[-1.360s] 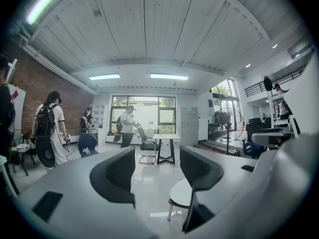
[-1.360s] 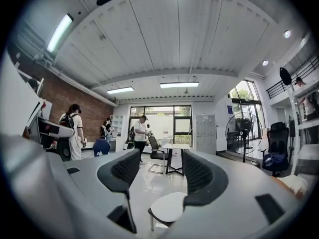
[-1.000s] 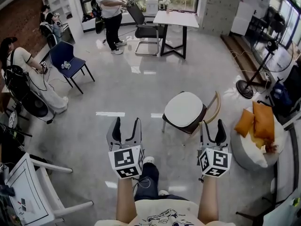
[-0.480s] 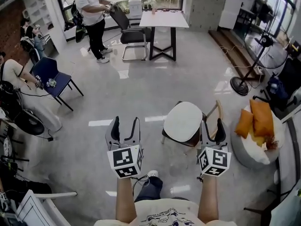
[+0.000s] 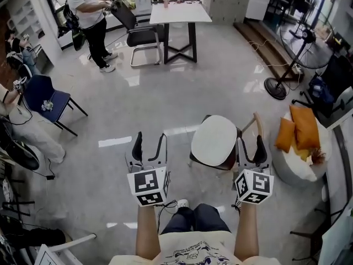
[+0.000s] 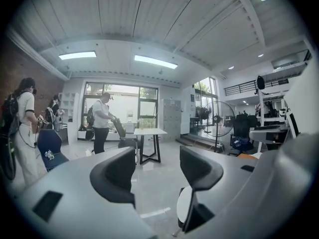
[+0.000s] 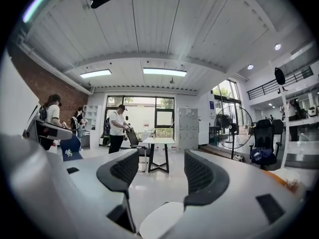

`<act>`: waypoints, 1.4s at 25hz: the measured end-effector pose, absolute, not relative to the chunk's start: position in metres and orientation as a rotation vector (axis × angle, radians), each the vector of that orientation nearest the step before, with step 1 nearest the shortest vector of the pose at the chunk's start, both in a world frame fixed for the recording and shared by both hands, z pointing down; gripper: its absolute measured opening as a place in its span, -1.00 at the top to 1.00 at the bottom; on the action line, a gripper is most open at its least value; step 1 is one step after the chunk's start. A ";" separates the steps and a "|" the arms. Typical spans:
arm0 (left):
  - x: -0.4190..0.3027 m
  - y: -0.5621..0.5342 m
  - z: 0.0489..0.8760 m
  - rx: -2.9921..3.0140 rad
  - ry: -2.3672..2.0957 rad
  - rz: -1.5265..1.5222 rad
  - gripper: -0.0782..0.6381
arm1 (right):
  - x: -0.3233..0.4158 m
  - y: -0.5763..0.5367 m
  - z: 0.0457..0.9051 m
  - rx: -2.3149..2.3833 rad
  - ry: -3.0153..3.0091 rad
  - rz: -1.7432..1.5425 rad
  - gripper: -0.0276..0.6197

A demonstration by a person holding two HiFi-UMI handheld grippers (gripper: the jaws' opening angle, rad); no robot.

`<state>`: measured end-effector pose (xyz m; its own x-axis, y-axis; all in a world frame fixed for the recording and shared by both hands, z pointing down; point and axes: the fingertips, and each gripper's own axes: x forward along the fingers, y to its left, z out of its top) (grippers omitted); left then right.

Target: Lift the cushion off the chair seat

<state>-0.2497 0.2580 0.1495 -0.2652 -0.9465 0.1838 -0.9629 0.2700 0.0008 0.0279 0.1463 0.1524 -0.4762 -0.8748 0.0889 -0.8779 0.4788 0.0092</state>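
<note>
well, we hold our left gripper [image 5: 149, 143] and right gripper [image 5: 251, 146] with fingers wide and empty; the white cushion [image 5: 214, 138] sits on the chair [image 5: 255, 123] between them, ahead, nearer the right gripper.

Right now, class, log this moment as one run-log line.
stage: pre-grasp | left claw: open, empty | right claw: open, empty | cushion: lying on chair, untouched

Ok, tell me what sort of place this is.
Probably an open-plan office or studio workspace: a white table with a black office chair beside it, a pedestal fan standing on the polished floor, and a lounge corner with orange cushions.
</note>
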 end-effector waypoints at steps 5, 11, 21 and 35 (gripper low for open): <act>-0.261 0.227 0.167 1.830 -2.325 0.196 0.01 | 0.022 0.124 0.166 1.598 -2.578 0.083 -0.01; -0.265 0.174 0.183 1.866 -2.264 0.229 0.01 | 0.025 0.082 0.180 1.658 -2.522 0.115 -0.01; -0.257 0.025 0.204 1.946 -2.178 0.308 0.01 | 0.035 -0.051 0.210 1.742 -2.456 0.196 -0.01; -0.215 -0.157 0.233 2.062 -2.022 0.391 0.01 | 0.069 -0.200 0.241 1.813 -2.357 0.260 -0.01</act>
<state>-0.2155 -0.1574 0.2334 0.0137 -0.9390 0.3436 -0.9994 -0.0236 -0.0245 0.0689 -0.1999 0.2414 -0.2543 -0.9397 0.2287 -0.9670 0.2515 -0.0420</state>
